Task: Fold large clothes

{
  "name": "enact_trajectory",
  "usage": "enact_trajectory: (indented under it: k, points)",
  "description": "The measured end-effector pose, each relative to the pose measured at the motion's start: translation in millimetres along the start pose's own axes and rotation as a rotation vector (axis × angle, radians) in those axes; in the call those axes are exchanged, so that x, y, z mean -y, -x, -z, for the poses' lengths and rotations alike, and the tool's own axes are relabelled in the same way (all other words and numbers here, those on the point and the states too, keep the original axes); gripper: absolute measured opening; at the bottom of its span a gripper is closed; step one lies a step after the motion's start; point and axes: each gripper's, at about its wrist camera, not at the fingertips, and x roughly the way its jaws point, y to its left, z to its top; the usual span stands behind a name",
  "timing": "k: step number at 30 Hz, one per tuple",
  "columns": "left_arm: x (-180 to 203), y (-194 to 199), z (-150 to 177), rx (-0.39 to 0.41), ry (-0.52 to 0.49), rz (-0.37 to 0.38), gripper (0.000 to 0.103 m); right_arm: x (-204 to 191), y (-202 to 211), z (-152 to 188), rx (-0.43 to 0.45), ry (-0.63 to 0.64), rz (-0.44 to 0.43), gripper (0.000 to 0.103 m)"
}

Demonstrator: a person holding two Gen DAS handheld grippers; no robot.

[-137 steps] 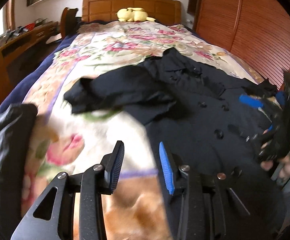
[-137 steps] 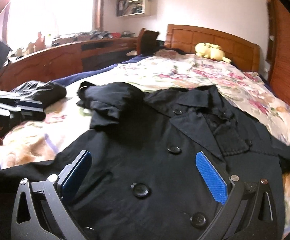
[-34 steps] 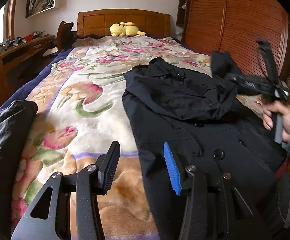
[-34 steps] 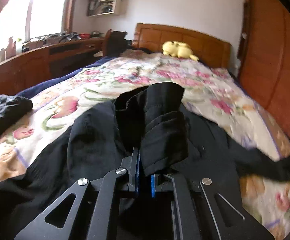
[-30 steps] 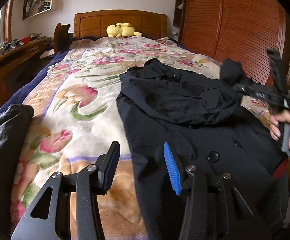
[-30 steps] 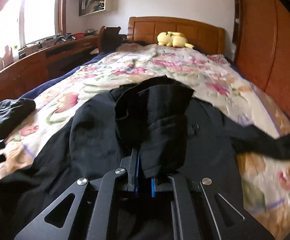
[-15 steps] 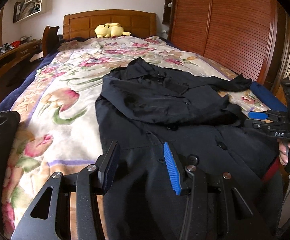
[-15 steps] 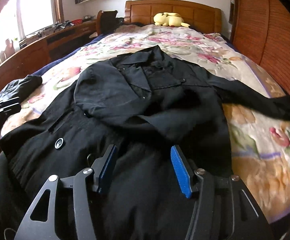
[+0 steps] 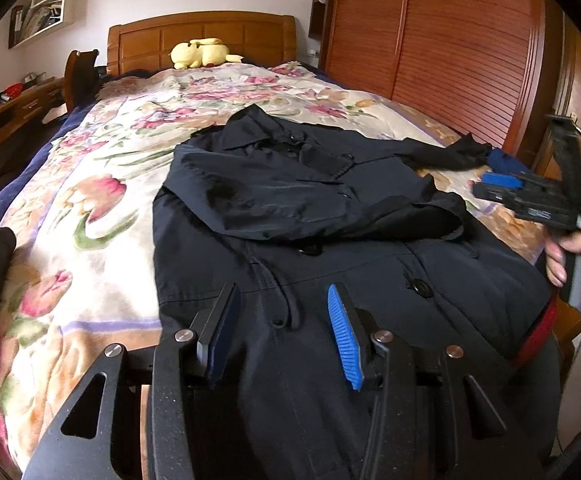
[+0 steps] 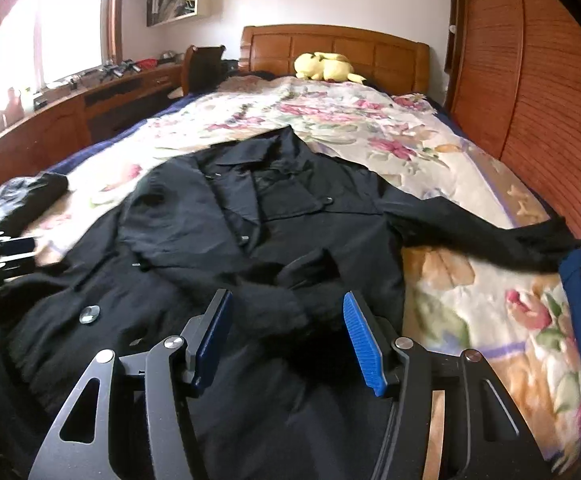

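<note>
A large black buttoned coat lies front-up on the floral bedspread. Its left sleeve is folded across the chest. Its right sleeve stretches out toward the bed's right edge. My left gripper is open and empty above the coat's lower front. My right gripper is open and empty above the folded sleeve's cuff; in the left wrist view it is hand-held over the bed's right side. The coat also shows in the right wrist view.
A dark folded garment lies at the bed's left edge. A yellow plush toy sits by the wooden headboard. A wooden wardrobe lines the right side, a desk the left.
My right gripper opened and let go of the left sleeve, which now lies across the coat's chest, then drew back toward the bed's right side. My left gripper stayed open.
</note>
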Motion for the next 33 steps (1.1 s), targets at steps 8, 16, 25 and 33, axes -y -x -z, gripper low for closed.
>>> enact_trajectory:
  k: [8,16,25,33]
  points:
    - [9,-11,6,-0.04,-0.012,0.013,0.047,11,-54,-27,-0.09,-0.036,-0.037,0.059]
    - [13,-14,8,-0.056,-0.014,0.016,0.047,13,-91,-41,-0.158,-0.034,-0.048,0.059]
    - [18,-21,11,-0.071,-0.008,0.023,0.047,15,-83,-32,-0.116,-0.019,-0.095,0.017]
    - [22,-18,11,-0.07,-0.004,0.026,0.047,0,-8,-13,0.04,-0.031,-0.144,0.015]
